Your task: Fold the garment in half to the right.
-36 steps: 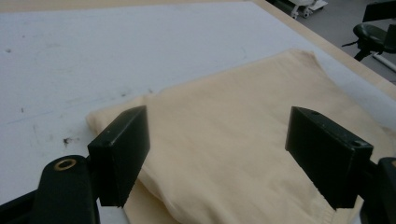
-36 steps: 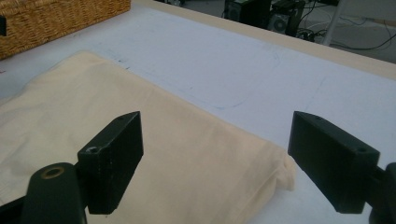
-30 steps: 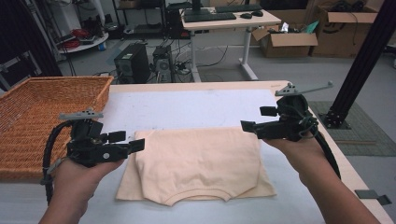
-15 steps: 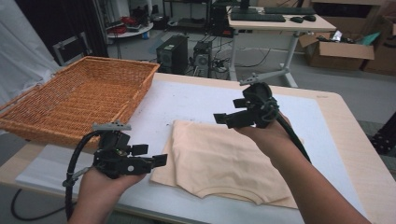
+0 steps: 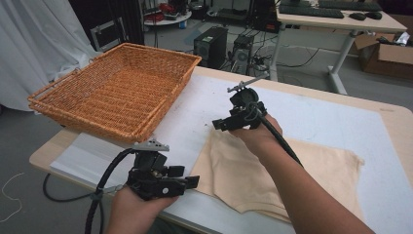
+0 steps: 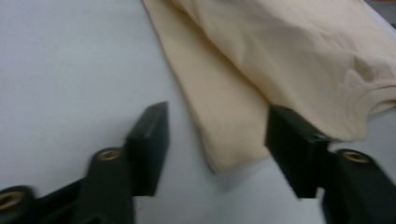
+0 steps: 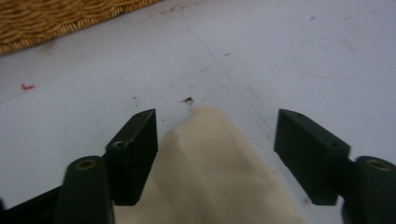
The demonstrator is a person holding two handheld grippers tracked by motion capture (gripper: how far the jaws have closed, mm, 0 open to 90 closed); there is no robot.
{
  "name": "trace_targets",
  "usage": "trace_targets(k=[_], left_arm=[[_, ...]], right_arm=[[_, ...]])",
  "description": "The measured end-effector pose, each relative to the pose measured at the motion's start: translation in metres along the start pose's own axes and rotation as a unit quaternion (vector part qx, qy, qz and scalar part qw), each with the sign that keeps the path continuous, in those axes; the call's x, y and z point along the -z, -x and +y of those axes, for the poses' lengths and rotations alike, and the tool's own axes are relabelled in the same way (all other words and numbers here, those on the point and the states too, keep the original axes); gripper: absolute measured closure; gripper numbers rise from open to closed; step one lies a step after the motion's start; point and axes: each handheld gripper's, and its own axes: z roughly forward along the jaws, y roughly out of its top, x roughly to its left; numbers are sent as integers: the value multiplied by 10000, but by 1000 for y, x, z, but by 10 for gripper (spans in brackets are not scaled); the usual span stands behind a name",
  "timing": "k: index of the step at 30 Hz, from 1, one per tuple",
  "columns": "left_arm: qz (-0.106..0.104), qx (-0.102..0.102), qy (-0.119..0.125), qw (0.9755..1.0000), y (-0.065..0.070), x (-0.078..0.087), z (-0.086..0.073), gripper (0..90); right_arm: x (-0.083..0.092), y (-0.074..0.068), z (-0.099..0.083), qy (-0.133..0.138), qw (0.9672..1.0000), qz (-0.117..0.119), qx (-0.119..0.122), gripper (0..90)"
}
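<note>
high view gives me the whole layout: the folded beige shirt (image 5: 272, 170) lies flat on the white tabletop (image 5: 331, 117), with a wicker basket (image 5: 117, 87) well apart from it at about ten o'clock. my left tool (image 5: 192, 181) sits at the shirt's seven o'clock corner, my right tool (image 5: 217, 125) at its eleven o'clock corner.

left gripper view adds what that angle can't: the shirt's (image 6: 280, 70) folded edge runs down between the jaws, its corner ending between them at six o'clock, clear tabletop (image 6: 70, 70) on the nine o'clock side. the jaws have just been closing, but i see gaps beside the cloth, so the left tool (image 6: 217, 149) stands open around it.

right gripper view shows the rounded shirt (image 7: 219, 177) corner poking up between the jaws toward twelve o'clock, close beside the nine o'clock jaw and apart from the other. those jaws have just been closing too; the right tool (image 7: 215, 154) is open, not pinching. basket (image 7: 60, 18) weave shows at eleven o'clock.
</note>
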Motion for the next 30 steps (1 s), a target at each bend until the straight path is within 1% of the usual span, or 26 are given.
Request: trace_targets(k=[1,3,4,5,6,7,8,9,11,13,15,17,19,21,22,24,26,28,30], left_arm=[[-22,-56,-61,10000,0,0,-1,563],[8,-93,-131,9999,-1,1,-1,714],[-42,-107,-162,9998,-2,1,-1,794],[-135,-68,-182,9997,-5,1,-2,839],[-178,-44,-183,9997,-6,1,-2,859],[-230,-45,-194,9995,-7,2,-2,864],[-263,-40,-205,9994,-8,3,-2,868],[-291,-48,-214,9993,-10,5,-2,870],[-363,-50,-203,9991,-14,8,-3,873],[-377,-19,-171,9991,-19,13,-4,873],[-322,-38,-169,9993,-24,20,-3,873],[-258,-7,-120,9996,-28,29,-2,873],[-213,4,-86,9997,-32,38,-1,873],[-245,3,-69,9997,-32,45,0,872],[-281,-18,-59,9996,-30,48,1,872],[-417,-39,-15,9991,-26,51,4,872],[-539,-116,-16,9985,-18,53,8,872],[-708,-217,-23,9972,-9,53,13,871],[-931,-330,-30,9951,3,52,19,871]], right_arm=[[-6,0,0,-51,10000,5,-3,328],[-17,-2,1,-151,9999,17,-23,444],[-20,-3,2,-193,9998,-13,16,480],[-23,-4,4,-217,9997,-37,40,561],[-27,-7,6,-268,9996,-39,97,672],[-29,-8,7,-312,9994,-58,153,754],[-31,-11,9,-386,9988,-163,250,837],[-33,-13,10,-459,9982,-224,314,853],[-36,-14,11,-554,9979,-221,268,864],[-37,-14,14,-570,9978,-229,251,866],[-38,-16,19,-500,9982,-213,260,867],[-38,-20,26,-388,9986,-207,287,868],[-37,-23,35,-272,9992,-150,268,867],[-35,-26,41,-173,9993,-125,305,867],[-33,-26,43,-140,9994,-104,304,867],[-26,-25,44,-88,9995,-68,287,867],[-16,-21,43,-4,9996,-57,259,867],[-2,-16,41,107,9998,-51,189,866],[15,-11,38,196,9996,-84,193,866]])
